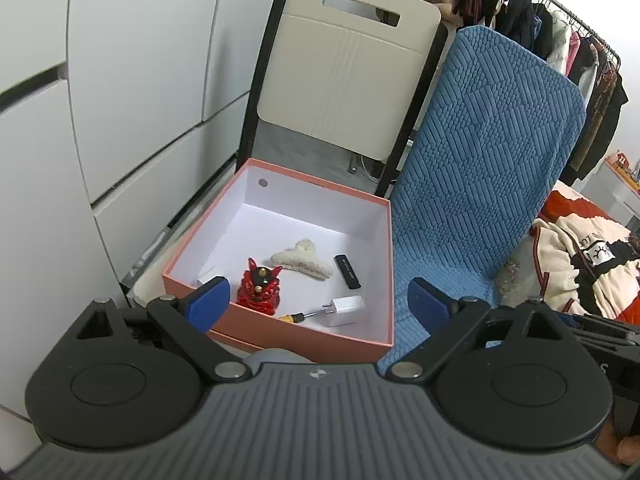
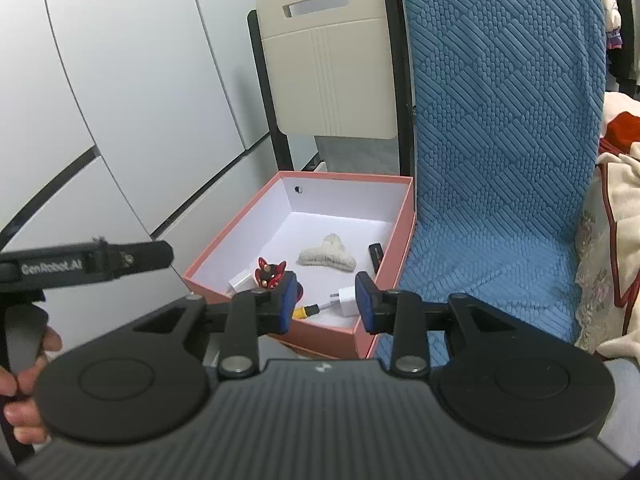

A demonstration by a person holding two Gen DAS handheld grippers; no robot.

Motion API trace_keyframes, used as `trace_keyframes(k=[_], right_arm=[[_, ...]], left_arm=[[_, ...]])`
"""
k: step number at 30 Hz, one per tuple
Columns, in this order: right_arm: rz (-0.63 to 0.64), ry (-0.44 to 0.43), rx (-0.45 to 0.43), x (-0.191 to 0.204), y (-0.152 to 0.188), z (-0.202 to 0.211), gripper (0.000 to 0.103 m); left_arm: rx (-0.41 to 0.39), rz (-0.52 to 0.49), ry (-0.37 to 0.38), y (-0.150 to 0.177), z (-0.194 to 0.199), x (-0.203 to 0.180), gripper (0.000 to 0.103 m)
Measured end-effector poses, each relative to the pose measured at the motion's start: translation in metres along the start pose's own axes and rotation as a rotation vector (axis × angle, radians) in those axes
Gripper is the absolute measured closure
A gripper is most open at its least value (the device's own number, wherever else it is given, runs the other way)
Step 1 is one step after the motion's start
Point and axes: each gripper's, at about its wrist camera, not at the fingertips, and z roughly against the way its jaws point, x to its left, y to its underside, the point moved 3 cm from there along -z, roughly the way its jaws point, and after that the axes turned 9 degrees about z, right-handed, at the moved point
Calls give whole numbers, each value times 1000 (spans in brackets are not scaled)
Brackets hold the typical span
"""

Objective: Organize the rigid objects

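My left gripper (image 1: 318,300) hangs spread wide, nothing btwn the pads, over the pink box (image 1: 280,334). Right gripper (image 2: 326,304) is also apart, empty. Inside the box: red figurine (image 1: 259,291), fuzzy hair clip (image 1: 302,260), black stick (image 1: 347,271), white charger (image 1: 345,311), screwdriver (image 1: 298,317). Only the left view shows the clothes rack (image 1: 560,12); only the right view shows the left tool's handle (image 2: 86,262).

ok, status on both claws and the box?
Left claw open, empty. Right claw open, empty. Pink box holds red figurine, hair clip, charger, screwdriver. Nothing blocking.
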Motion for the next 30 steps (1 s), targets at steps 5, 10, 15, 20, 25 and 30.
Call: trace_keyframes(k=[5,10,15,20,25,30], right_arm=[[2,15,-10,-3,6,3,14],[-4,37,1,-6,11,4,14],[-8,49,5,-8,15,7,14],[-10,51,12,-8,17,6,14],[-3,50,16,-6,17,4,14],[12,49,19,-3,17,3,14]], left_arm=[[-15,-21,10,6,11,-2,5],[1,-23,0,12,11,-2,5],[31,-8,-24,15,5,1,5],[35,-3,-38,17,3,3,5],[28,-4,-40,18,4,3,5],[38,8,-40,19,2,5,5]])
